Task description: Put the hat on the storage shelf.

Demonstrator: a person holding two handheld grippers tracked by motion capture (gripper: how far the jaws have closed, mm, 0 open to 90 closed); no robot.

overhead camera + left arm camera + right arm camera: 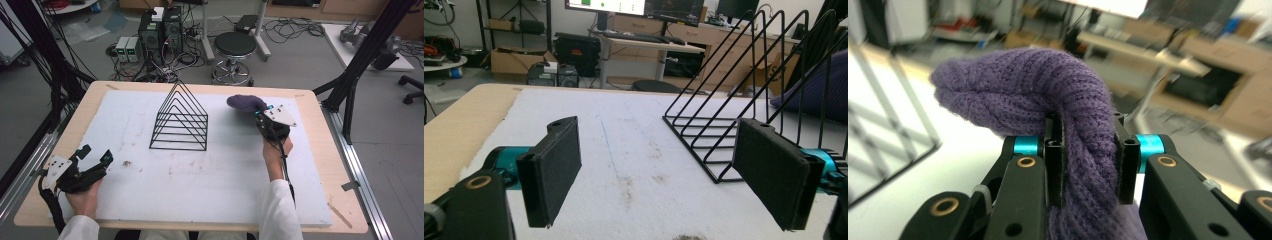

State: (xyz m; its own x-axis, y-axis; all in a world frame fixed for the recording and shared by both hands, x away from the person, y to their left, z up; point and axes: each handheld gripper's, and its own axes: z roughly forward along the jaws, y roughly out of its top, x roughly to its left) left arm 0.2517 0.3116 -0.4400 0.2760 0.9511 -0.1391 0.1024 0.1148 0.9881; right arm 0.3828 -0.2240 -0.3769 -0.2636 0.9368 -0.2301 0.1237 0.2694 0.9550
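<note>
A purple knitted piece of cloth (1048, 95) is pinched between the jaws of my right gripper (1091, 160), which is shut on it. Seen from above, the cloth (245, 103) is lifted off the white mat at the right of a black wire rack (180, 120), with the right gripper (261, 116) just behind it. My left gripper (95, 156) rests at the mat's front left, open, with nothing between its black pads (556, 165). The left gripper view looks across the mat to the wire rack (744, 100) and the purple cloth (824, 85) beyond it.
A white foam mat (200, 175) covers most of the wooden table (330, 165). Beyond the table's far edge stand a round stool (235, 50), computer boxes (160, 30) and loose cables on the floor. Black frame struts (360, 65) rise at the right.
</note>
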